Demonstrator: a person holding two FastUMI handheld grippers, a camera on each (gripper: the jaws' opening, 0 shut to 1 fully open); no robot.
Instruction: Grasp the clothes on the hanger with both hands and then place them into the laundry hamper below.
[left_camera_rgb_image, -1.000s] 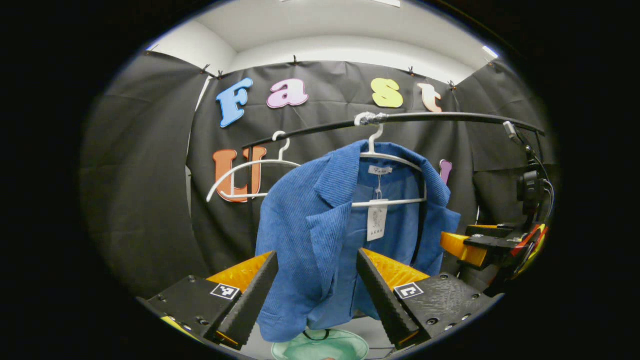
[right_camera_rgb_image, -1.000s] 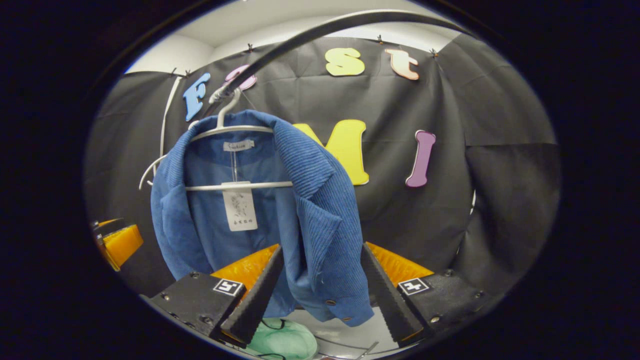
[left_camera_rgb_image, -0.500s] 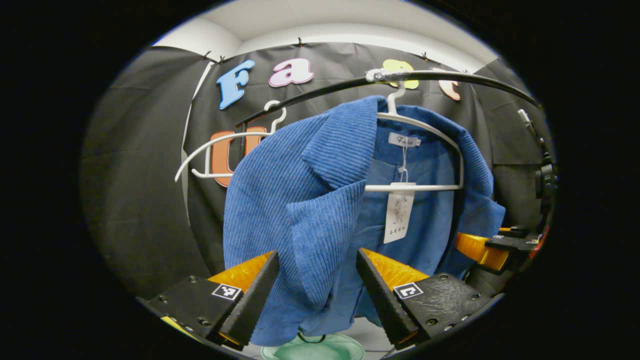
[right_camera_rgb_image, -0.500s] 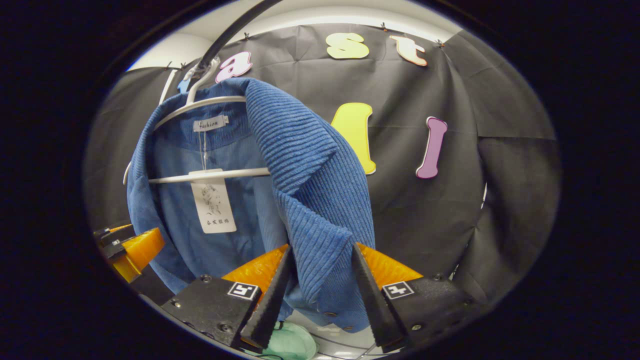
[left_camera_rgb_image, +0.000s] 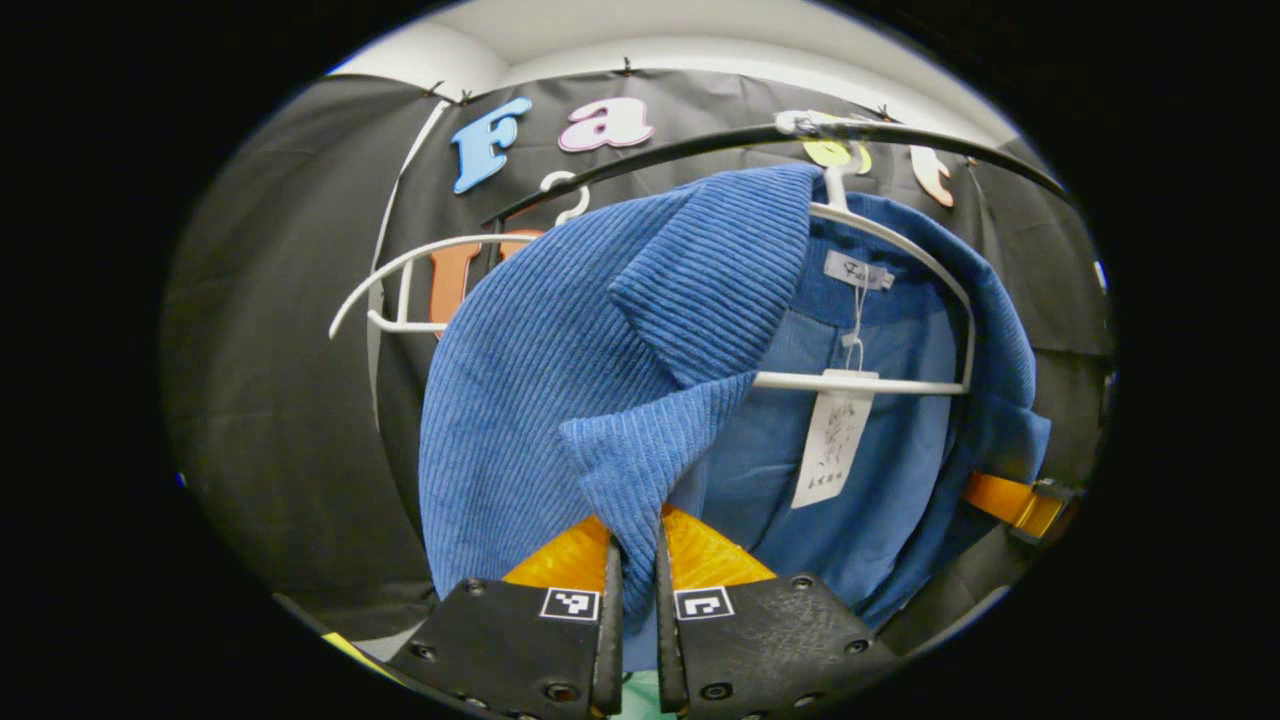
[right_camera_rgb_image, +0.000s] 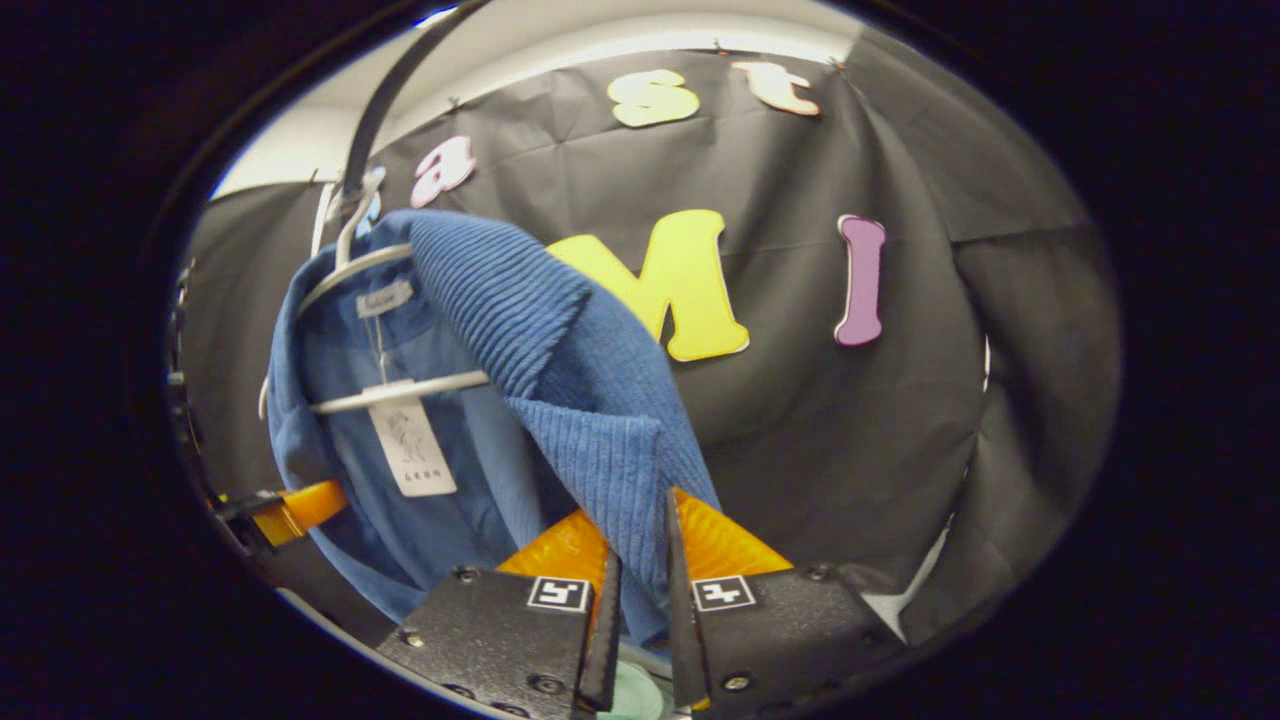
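One black rail (left_camera_rgb_image: 700, 145), overhead. One blue corduroy jacket (left_camera_rgb_image: 560, 360), hung on the right of two white hangers (left_camera_rgb_image: 880, 380); left hanger (left_camera_rgb_image: 400, 290) bare. One paper tag (left_camera_rgb_image: 832, 440). Two tools: left tool (left_camera_rgb_image: 638, 570) and right tool (right_camera_rgb_image: 642, 575), each pinching a lapel.

A staged recording booth, not a lived-in home, black cloth wall (right_camera_rgb_image: 900, 420) pinned up with clips, white ceiling (left_camera_rgb_image: 700, 40) peeking above it, black clothes rail (left_camera_rgb_image: 930, 135) strung across, spare white hanger (left_camera_rgb_image: 400, 290) dangling bare
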